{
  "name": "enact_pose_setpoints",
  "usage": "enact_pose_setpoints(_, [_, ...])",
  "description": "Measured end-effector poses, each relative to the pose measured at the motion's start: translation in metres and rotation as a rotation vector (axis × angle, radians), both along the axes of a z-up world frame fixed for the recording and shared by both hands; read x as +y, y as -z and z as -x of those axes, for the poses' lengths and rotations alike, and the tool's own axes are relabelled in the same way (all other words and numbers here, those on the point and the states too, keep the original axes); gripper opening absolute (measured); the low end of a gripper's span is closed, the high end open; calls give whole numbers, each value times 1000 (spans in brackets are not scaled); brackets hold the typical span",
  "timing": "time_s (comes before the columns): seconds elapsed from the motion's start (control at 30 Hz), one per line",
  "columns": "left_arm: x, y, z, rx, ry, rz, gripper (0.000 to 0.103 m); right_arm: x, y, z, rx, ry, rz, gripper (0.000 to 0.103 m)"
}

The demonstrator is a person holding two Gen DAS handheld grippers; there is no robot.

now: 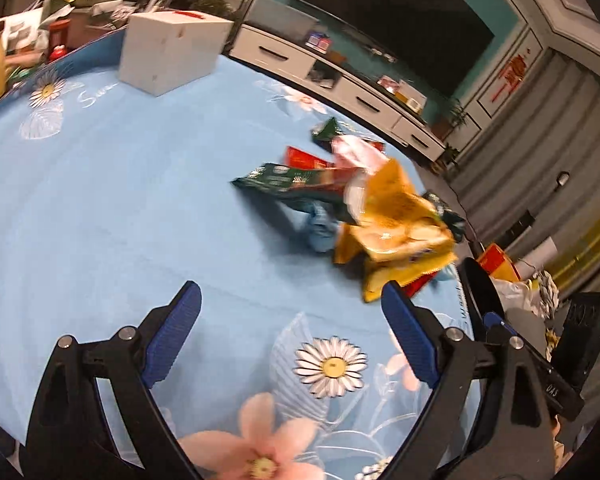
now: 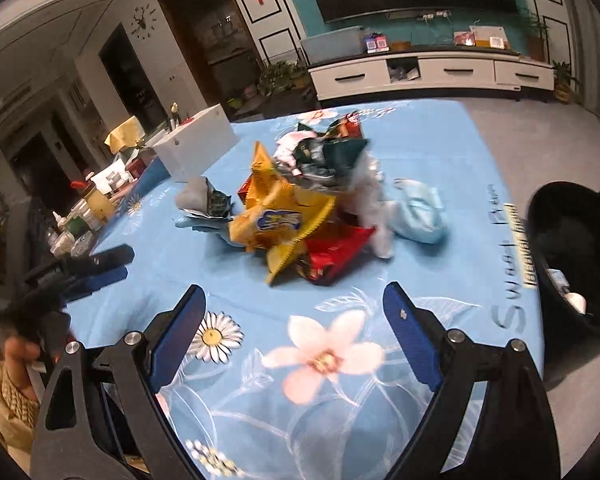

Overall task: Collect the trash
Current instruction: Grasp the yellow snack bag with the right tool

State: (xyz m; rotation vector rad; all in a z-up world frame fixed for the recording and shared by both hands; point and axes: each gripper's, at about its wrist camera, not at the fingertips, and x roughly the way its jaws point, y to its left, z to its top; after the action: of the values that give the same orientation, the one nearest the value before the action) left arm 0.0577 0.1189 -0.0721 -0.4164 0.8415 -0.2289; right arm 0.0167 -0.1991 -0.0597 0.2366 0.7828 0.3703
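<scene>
Two pairs of tongs hang over a flowered blue tabletop [image 2: 452,168] with a heap of snack wrappers [image 2: 300,208] lying ahead of both, untouched. The left tongs [image 1: 292,312] stand wide apart with nothing between them, the heap just beyond and toward their right tip; the right tongs [image 2: 294,312] are likewise spread and empty, the heap straight ahead of them and close to their tips. A black bin [image 2: 572,256] sits off the tabletop edge to the right of the right tongs, already holding some scraps, and is the likely place for the trash. A white box [image 1: 172,52] stands far ahead of the left tongs, well apart from the heap. The heap looks feather-light and crinkly: a yellow chip bag [image 2: 276,220] on top, a red wrapper [image 2: 332,252] beneath it nearest the right tongs, dark green packets [image 1: 288,184] and white crumpled paper [image 2: 368,200] behind, and a soft pale blue bundle [image 2: 420,212] to the right. Foil of this kind is probably slippery and springs back, so a pinch on a flat face may slide off; a raised fold or crimped edge of the yellow bag offers the surest bite. Nothing here appears fragile, though loose pieces could scatter if the heap is nudged.
</scene>
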Motion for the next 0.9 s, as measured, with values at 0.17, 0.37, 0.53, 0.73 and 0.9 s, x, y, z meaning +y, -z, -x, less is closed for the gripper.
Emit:
enact_pose_setpoints(0.17, [3,0,-10,-27,20,17,91,18,7,-24,23,-4,-4,88])
enact_pose_setpoints(0.37, [-16,-16,-41,-90,82,-23,91,31,13,-45,26,-6,5,88])
enact_pose_setpoints(0.53, [-42,-21,-64,-120,161,-97,91,34,18,-62,30,11,-26,82])
enact_pose_setpoints(0.73, [-68,-17,-88,-113,219,-191,87,35,22,-76,32,23,-50,63])
enact_pose_setpoints(0.9, [-79,-5,-100,-83,208,-264,71,36,27,-81,47,28,-42,35])
